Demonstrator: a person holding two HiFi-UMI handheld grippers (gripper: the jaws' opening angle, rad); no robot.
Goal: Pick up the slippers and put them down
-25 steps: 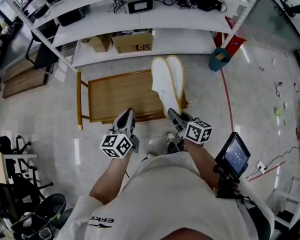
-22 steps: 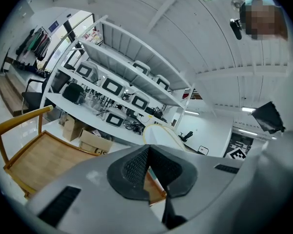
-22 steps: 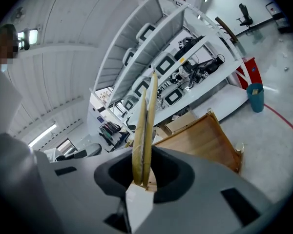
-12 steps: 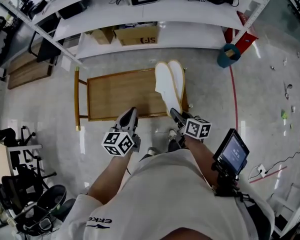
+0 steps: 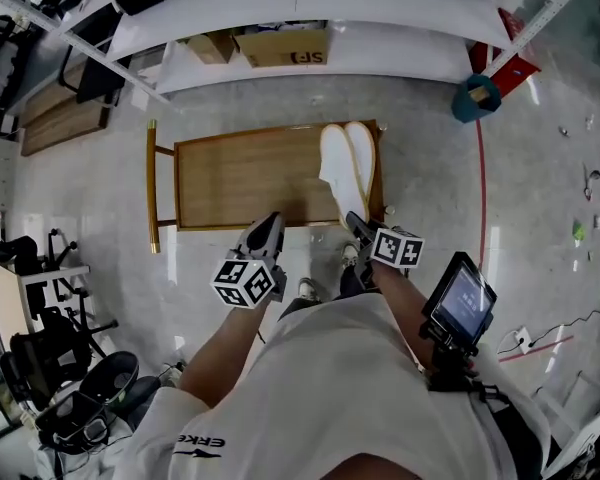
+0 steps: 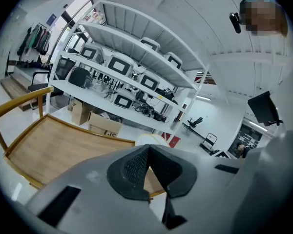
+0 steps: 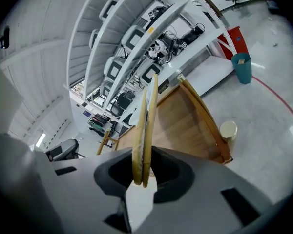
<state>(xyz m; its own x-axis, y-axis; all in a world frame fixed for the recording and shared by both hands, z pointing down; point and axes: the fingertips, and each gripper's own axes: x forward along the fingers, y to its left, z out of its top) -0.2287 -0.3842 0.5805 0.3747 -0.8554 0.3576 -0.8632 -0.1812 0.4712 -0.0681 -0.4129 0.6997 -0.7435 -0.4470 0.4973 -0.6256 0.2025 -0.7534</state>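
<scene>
Since the earlier frame, the two white flat tan-rimmed slippers (image 5: 345, 168) are brought lower, pinched together by the right gripper (image 5: 354, 222) over the one low wooden table (image 5: 235, 173), at its right end. The left gripper (image 5: 271, 225) is closed and empty.

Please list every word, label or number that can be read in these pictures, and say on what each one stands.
"ERKE": upside down in the head view, on the person's white shirt.
"SF", probably: on the cardboard box on the low shelf; small and blurred.
The screen at the person's right side: too small to read.
</scene>
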